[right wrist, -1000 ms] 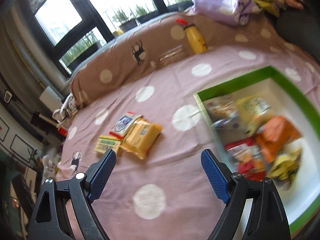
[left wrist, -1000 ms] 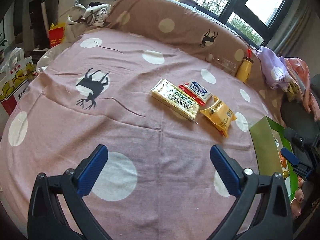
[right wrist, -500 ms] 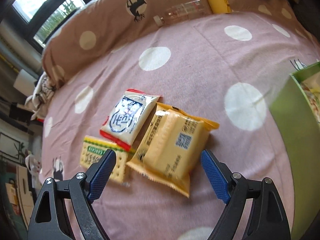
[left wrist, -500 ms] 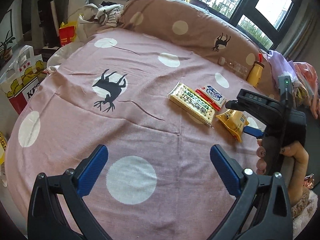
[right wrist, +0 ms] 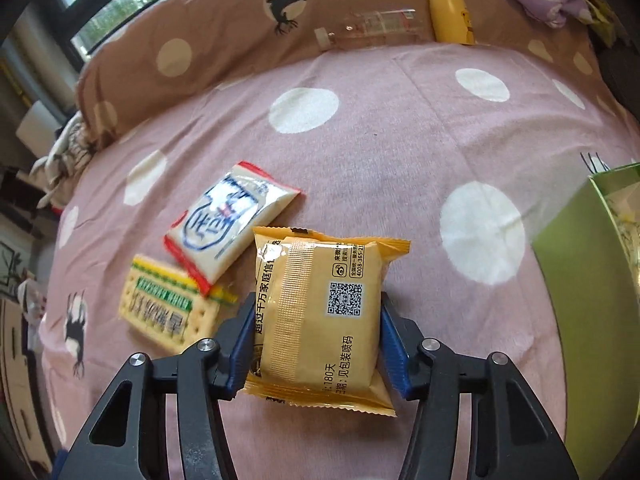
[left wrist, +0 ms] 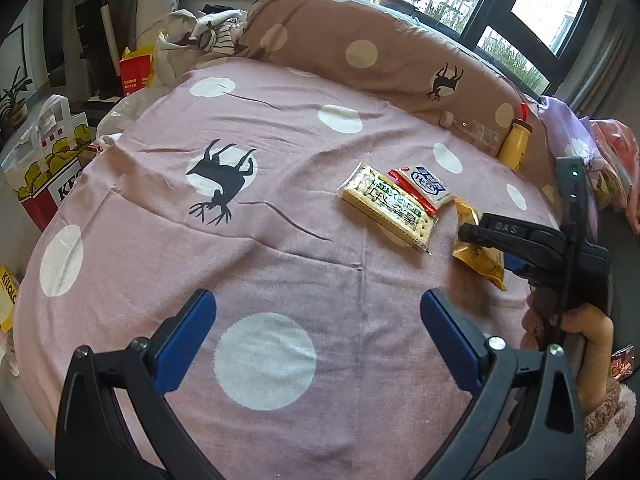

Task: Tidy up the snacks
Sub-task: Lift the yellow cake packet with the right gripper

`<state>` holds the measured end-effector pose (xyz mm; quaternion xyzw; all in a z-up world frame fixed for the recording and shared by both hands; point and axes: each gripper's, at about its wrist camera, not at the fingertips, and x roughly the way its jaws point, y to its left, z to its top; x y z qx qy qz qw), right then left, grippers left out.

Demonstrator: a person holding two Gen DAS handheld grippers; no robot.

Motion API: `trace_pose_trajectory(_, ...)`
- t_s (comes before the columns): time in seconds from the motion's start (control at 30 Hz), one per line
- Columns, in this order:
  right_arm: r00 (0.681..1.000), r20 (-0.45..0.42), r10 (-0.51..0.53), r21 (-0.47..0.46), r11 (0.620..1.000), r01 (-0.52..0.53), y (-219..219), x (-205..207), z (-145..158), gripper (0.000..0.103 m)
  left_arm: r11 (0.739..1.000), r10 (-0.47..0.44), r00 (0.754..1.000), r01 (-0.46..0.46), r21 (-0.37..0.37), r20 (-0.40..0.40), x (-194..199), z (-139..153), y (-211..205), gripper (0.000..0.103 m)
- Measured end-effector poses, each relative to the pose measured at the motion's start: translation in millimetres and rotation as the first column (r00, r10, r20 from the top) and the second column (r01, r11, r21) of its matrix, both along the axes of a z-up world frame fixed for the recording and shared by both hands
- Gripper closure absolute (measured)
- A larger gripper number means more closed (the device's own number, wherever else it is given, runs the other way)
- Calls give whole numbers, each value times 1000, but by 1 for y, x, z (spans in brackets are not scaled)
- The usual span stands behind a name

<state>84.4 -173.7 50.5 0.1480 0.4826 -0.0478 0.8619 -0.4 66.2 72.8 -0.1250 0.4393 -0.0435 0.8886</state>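
Note:
A yellow snack packet (right wrist: 320, 320) lies on the pink dotted bedspread (right wrist: 400, 140), back side up with a QR code showing. My right gripper (right wrist: 316, 340) straddles it and its jaws are closing, the blue pads pressing both long sides. In the left wrist view that packet (left wrist: 480, 256) peeks out under the right gripper (left wrist: 520, 236), held by a hand (left wrist: 580, 332). Left of it lie a white-and-red packet (right wrist: 228, 220) and a green-labelled cracker packet (right wrist: 168, 304), overlapping. My left gripper (left wrist: 316, 324) hovers open over the bedspread, with nothing between its pads.
A green box (right wrist: 580, 260) stands at the right edge. A yellow bottle (right wrist: 448, 8) and a clear bottle (right wrist: 368, 28) lie against the brown dotted bolster (right wrist: 220, 32). Bags and cartons (left wrist: 52, 168) sit beside the bed's left side.
My right gripper came away from the green box, swung left and down over the yellow packet, and its jaws narrowed onto it. The left gripper stayed in place, open.

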Motion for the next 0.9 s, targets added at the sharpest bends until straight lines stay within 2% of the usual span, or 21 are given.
trace_pose_trajectory(0.1, 997, 19, 77, -11, 997, -76, 10, -29, 11, 47, 1000, 1, 1000, -1, 1, -1, -1, 0, -1, 1)
trace_pose_trajectory(0.2, 984, 14, 175, 15, 984, -175, 22, -53, 15, 47, 1000, 2, 1000, -2, 3, -3, -1, 0, -2, 1)
trace_pose_trajectory(0.37, 952, -16, 306, 28, 952, -306, 43, -89, 9, 47, 1000, 0, 1000, 0, 14, -4, -3, 0, -4, 1)
trace_pose_trajectory(0.47, 939, -35, 342, 40, 939, -340, 48, -96, 1, 46, 1000, -1, 1000, 1, 16, -2, -3, 0, -6, 1)
trace_pose_trajectory(0.6, 945, -58, 322, 34, 947, -321, 42, -98, -7, 46, 1000, -9, 1000, 9, 21, -12, -5, -1, -10, 1)
trace_pose_trajectory(0.73, 960, 6, 279, 70, 958, -279, 25, -105, 5, 40, 999, -39, 999, 39, 8, -33, -5, -4, -18, 1)
trace_pose_trajectory(0.9, 969, 125, 214, 172, 957, -234, -9, -115, 25, 35, 982, -148, 987, 139, -129, -66, -10, -6, -31, 2)
